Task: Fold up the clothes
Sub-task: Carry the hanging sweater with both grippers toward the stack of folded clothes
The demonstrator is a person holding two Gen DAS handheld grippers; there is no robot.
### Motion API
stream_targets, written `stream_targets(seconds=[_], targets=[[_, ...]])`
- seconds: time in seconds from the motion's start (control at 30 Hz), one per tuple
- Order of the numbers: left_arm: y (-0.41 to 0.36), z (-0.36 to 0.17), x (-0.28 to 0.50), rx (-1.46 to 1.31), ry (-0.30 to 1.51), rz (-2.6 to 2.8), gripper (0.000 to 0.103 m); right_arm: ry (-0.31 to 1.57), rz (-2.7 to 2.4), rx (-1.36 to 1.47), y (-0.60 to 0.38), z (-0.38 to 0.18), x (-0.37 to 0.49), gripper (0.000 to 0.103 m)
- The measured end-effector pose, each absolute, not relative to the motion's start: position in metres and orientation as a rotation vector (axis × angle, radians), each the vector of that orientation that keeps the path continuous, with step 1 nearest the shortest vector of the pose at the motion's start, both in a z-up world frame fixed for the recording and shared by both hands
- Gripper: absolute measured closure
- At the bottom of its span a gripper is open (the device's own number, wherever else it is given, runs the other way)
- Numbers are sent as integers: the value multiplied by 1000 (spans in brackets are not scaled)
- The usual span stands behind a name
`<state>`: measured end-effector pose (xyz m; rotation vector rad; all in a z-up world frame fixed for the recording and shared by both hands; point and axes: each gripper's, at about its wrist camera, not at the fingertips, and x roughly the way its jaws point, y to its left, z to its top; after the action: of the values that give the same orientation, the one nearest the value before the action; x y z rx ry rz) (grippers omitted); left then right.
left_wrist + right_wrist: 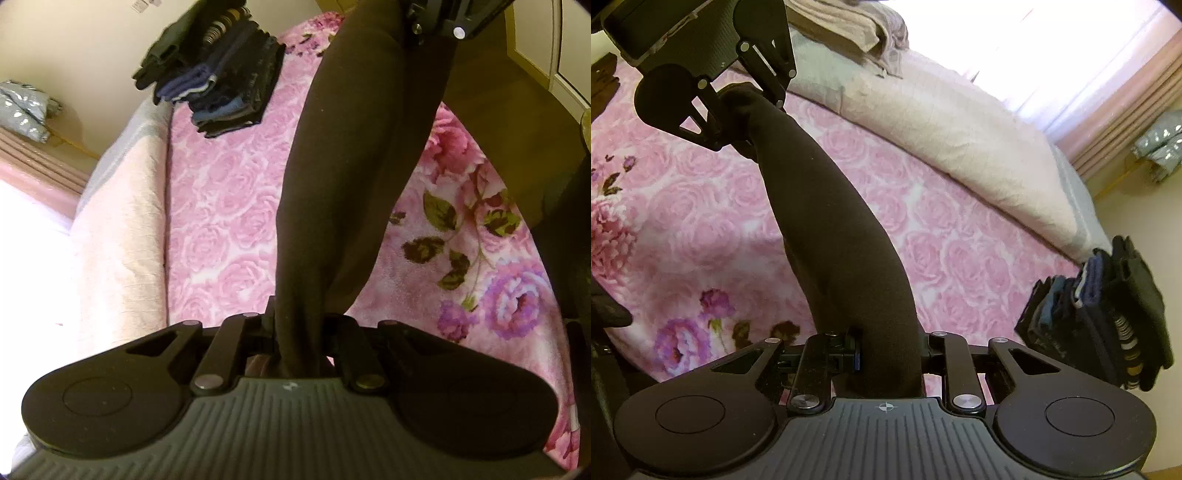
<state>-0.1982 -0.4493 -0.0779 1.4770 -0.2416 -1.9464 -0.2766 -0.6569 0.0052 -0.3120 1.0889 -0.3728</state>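
Two claws, the left gripper (297, 332) and right gripper (886, 350), each pinch one dark garment (343, 166), maybe leggings, above the pink rose blanket (221, 192).

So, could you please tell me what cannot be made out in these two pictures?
- Garment type: both views show only a dark band stretched between the tools.
- Right tool: left wrist view, cut off by the top edge.
- Stack items: right wrist view, small and warped near the rim.
- Window: right wrist view, washed out by glare.
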Motion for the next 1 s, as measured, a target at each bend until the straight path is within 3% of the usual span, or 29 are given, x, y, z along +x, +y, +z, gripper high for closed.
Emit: stream_targets(seconds=[0.53, 1.0], targets=[[-408, -67, -207, 1415, -342, -2059, 95, 1125, -480, -305, -611, 20, -305, 81], [-432, -63, -306, 1414, -376, -2094, 95, 1123, -532, -276, -653, 25, -386, 81]])
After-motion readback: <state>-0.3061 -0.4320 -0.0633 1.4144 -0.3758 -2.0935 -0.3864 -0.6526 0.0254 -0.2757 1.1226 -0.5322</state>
